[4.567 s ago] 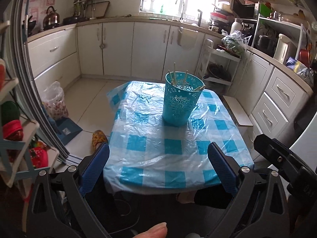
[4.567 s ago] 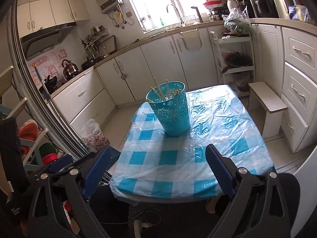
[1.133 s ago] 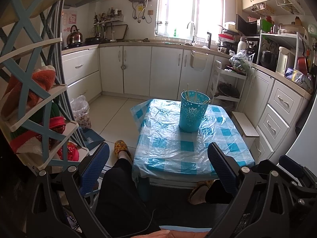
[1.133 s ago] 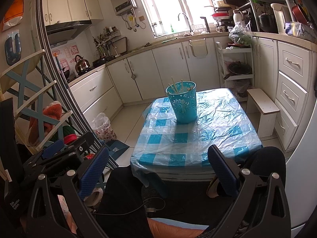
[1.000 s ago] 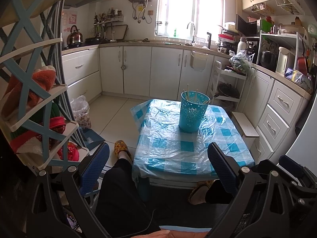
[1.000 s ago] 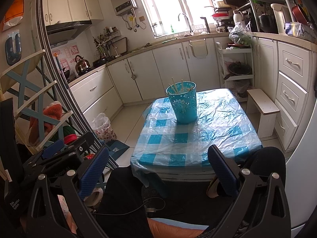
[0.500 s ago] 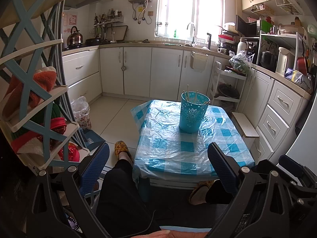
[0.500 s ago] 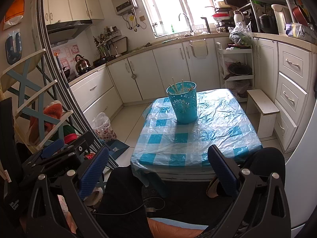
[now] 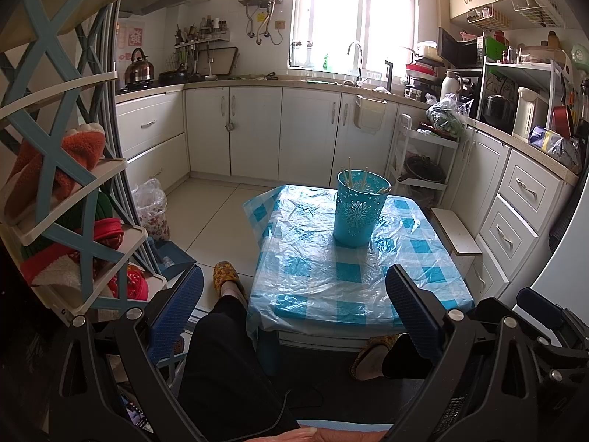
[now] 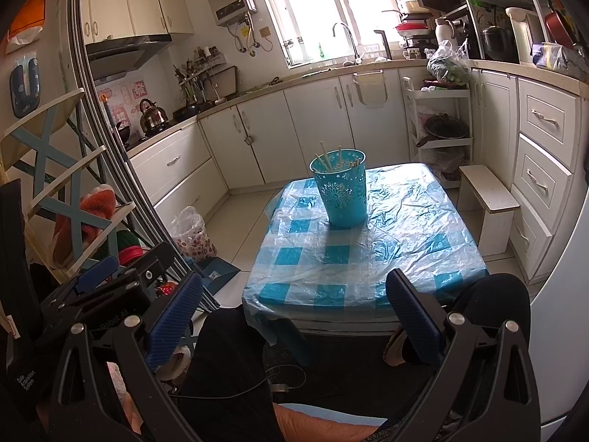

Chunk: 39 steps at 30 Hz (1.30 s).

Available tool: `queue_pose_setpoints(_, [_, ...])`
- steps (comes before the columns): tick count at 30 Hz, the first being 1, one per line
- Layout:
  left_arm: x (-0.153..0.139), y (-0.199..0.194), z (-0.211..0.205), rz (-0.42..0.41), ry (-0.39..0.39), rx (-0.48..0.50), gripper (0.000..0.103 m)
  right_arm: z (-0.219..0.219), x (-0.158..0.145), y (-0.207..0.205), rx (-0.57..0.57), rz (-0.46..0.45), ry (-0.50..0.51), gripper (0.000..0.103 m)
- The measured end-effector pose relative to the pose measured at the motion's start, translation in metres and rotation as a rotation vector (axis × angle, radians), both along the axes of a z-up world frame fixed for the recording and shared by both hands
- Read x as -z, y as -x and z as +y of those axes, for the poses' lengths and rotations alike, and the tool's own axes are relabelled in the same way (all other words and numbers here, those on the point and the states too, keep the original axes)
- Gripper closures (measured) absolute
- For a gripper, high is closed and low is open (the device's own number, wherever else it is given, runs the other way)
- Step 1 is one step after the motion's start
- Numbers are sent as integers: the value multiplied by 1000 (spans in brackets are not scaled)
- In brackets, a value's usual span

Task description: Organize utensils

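Observation:
A turquoise perforated utensil holder (image 9: 358, 208) stands upright on a low table with a blue-and-white checked cloth under clear plastic (image 9: 324, 280). Several wooden chopsticks (image 9: 349, 177) stick out of it. It also shows in the right wrist view (image 10: 342, 188), with the chopsticks (image 10: 327, 160) leaning inside, on the table (image 10: 405, 243). My left gripper (image 9: 294, 305) is open and empty, held back over the person's lap, well short of the table. My right gripper (image 10: 294, 305) is open and empty, equally far back.
A blue-and-cream shelf rack (image 9: 55, 169) with slippers stands close on the left. A small white stool (image 10: 487, 202) sits right of the table, next to white drawers (image 10: 541, 169). The person's legs (image 9: 228, 350) are below. A plastic bag (image 10: 191, 234) lies on the floor.
Since 4.6 s ago both grippers have pulled back from the table edge to over the lap. In the last second almost nothing has moved.

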<state>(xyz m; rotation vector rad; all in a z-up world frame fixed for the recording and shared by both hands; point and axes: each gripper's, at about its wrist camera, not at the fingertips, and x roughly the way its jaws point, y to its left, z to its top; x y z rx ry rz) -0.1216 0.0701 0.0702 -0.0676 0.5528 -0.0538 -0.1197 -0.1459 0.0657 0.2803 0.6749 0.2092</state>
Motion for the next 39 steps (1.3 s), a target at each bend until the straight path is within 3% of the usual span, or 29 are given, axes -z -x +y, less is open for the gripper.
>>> queue_pose_setpoints(39, [-7,1,6,-13,-5,-16,8,-4,-2,7,8,-30,7,8])
